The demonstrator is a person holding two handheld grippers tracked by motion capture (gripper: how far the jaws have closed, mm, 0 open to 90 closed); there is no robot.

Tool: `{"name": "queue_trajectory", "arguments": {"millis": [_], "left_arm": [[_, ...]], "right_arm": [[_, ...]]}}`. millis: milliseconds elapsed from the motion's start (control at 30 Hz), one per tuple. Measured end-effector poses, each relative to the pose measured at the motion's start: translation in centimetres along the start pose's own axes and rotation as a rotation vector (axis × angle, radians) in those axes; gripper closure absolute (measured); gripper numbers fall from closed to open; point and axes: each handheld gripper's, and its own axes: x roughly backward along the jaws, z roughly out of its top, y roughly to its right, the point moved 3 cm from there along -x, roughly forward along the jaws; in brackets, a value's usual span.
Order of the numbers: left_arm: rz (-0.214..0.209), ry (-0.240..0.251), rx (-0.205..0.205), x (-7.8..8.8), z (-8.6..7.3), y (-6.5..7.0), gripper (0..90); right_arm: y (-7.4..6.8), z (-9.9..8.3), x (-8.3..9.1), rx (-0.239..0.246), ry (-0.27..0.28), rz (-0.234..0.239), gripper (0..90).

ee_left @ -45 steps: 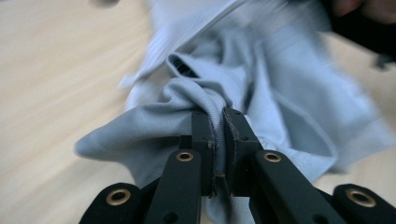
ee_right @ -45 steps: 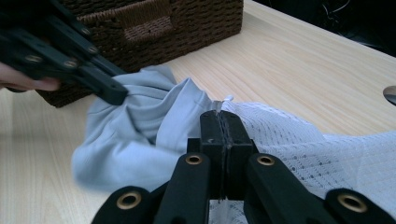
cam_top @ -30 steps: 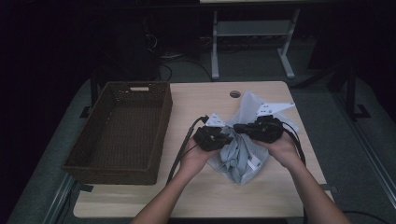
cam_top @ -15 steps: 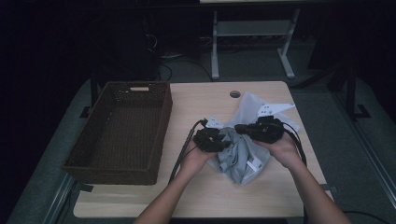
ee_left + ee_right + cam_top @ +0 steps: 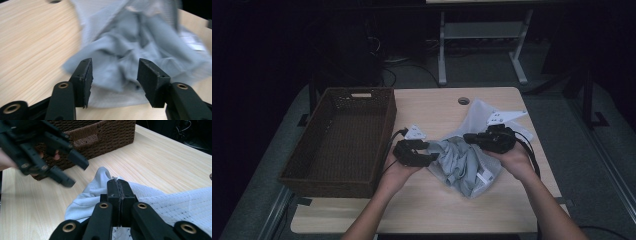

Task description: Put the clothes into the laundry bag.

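High view: a person works at a wooden table [image 5: 422,210], with a grey garment [image 5: 459,162] half inside a white mesh bag [image 5: 484,112] lying right of the middle. The right gripper [image 5: 472,137] sits at the bag's near edge, seemingly pinning it so the cloth can be drawn out or pushed in. The left gripper [image 5: 428,159] hangs just beside the garment's left side, its jaws having just been opening, with nothing between them. A brown wicker basket [image 5: 337,135] stands at the left, probably meant to take the laundry.

Left gripper view: the two black jaws stand roughly half apart, empty, aimed at the crumpled grey cloth [image 5: 130,52] on the tabletop, likely seeking a new hold.

Right gripper view: the jaws are pressed tight together on a thin fold of white mesh [image 5: 175,205], with grey fabric [image 5: 95,187] spilling out below; the left gripper [image 5: 75,172] shows blurred before the basket [image 5: 105,132]
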Motion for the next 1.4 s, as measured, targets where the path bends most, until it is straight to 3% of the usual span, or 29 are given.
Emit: {"name": "queue_trajectory", "arguments": {"millis": [100, 200, 367, 400, 533, 600, 733, 900, 967, 1033, 1100, 1233, 1400], "left_arm": [[0.041, -0.029, 0.019, -1.2, -0.9, -1.0, 39.7], [0.050, -0.030, 0.046, -2.3, -1.4, -1.8, 39.2], [0.004, 0.011, 0.074, -3.4, -1.5, -2.6, 40.8], [-0.005, 0.014, 0.068, -3.6, -1.5, -2.6, 45.9], [-0.037, 0.001, 0.044, -3.9, -1.6, -2.4, 80.8], [-0.051, 0.003, 0.041, -3.8, -1.5, -2.2, 86.3], [-0.093, 0.065, 0.003, -2.6, -0.5, -0.9, 87.4], [-0.145, 0.126, -0.085, -1.2, 1.9, 2.2, 87.5], [-0.150, 0.141, -0.112, -1.2, 2.7, 3.5, 87.5], [-0.130, 0.143, -0.133, -1.5, 3.5, 4.2, 87.4], [-0.118, 0.139, -0.127, -2.2, 4.0, 4.3, 87.3], [-0.108, 0.131, -0.074, -4.6, 4.4, 4.0, 87.3], [-0.049, 0.100, -0.021, -7.7, 3.9, 3.0, 86.7]], "right_arm": [[0.0, -0.1, -0.1, 0.002, -0.002, 0.000, 88.6], [0.1, -0.2, -0.1, -0.002, -0.006, 0.001, 88.6], [0.1, -0.3, -0.3, 0.000, -0.011, 0.002, 88.6], [0.1, -0.3, -0.3, 0.001, -0.011, 0.001, 88.6], [0.1, -0.3, -0.4, 0.003, -0.014, 0.002, 88.6], [0.1, -0.4, -0.4, 0.003, -0.014, 0.002, 88.6], [0.2, -0.4, -0.4, 0.004, -0.013, 0.000, 88.6], [0.0, -0.2, -0.3, 0.001, -0.008, 0.003, 88.6], [-0.1, 0.0, -0.2, 0.005, -0.002, 0.003, 88.6], [-0.3, 0.2, 0.0, 0.007, 0.006, 0.004, 88.7], [-0.4, 0.4, 0.3, 0.009, 0.016, 0.009, 88.7], [-0.5, 0.5, 0.6, 0.010, 0.025, 0.012, 88.7], [-0.6, 0.6, 0.8, 0.011, 0.031, 0.014, 88.7]]}}
